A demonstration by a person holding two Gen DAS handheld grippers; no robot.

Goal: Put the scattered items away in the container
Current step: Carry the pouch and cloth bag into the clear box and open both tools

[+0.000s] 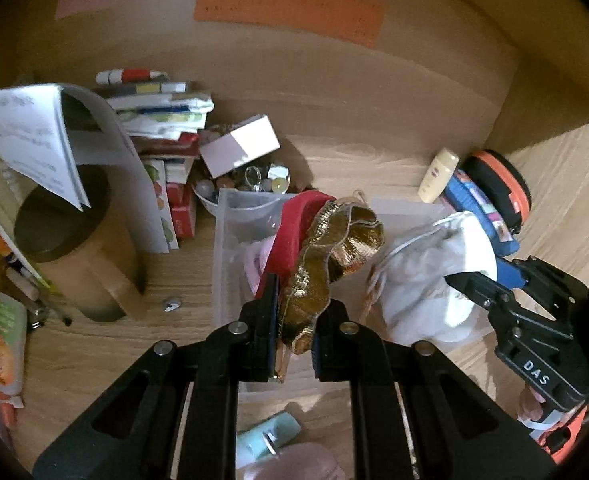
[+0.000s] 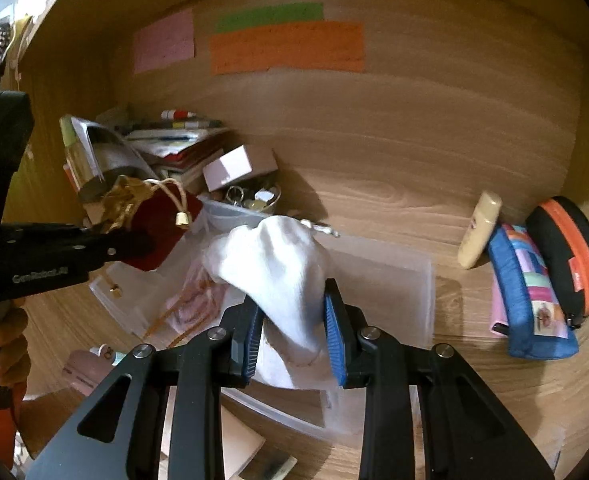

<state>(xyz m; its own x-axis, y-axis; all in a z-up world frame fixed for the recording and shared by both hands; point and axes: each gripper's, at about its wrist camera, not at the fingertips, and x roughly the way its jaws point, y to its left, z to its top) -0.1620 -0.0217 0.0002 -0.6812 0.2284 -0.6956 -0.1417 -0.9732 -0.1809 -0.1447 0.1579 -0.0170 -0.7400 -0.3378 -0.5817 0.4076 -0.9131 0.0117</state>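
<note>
My left gripper [image 1: 300, 300] is shut on a red and gold drawstring pouch [image 1: 346, 240], which hangs over the clear plastic container [image 1: 230, 208]. In the right wrist view that gripper [image 2: 142, 244] comes in from the left with the pouch [image 2: 162, 216] at its tip. My right gripper [image 2: 292, 320] is shut on a white cloth pouch [image 2: 278, 264] above the same container [image 2: 394, 264]. From the left wrist view the white pouch [image 1: 426, 272] sits at the right gripper's [image 1: 460, 280] tip. Pink and beige items lie inside the container.
A cream bottle [image 2: 478, 232], a blue pouch [image 2: 530, 296] and a black-and-orange case [image 2: 570, 256] lie right of the container. Left of it are a white box [image 1: 242, 144], a bowl of trinkets [image 1: 254, 184], stacked books [image 1: 162, 120] and a brown mug [image 1: 78, 248]. A mint tube [image 1: 270, 436] lies nearest.
</note>
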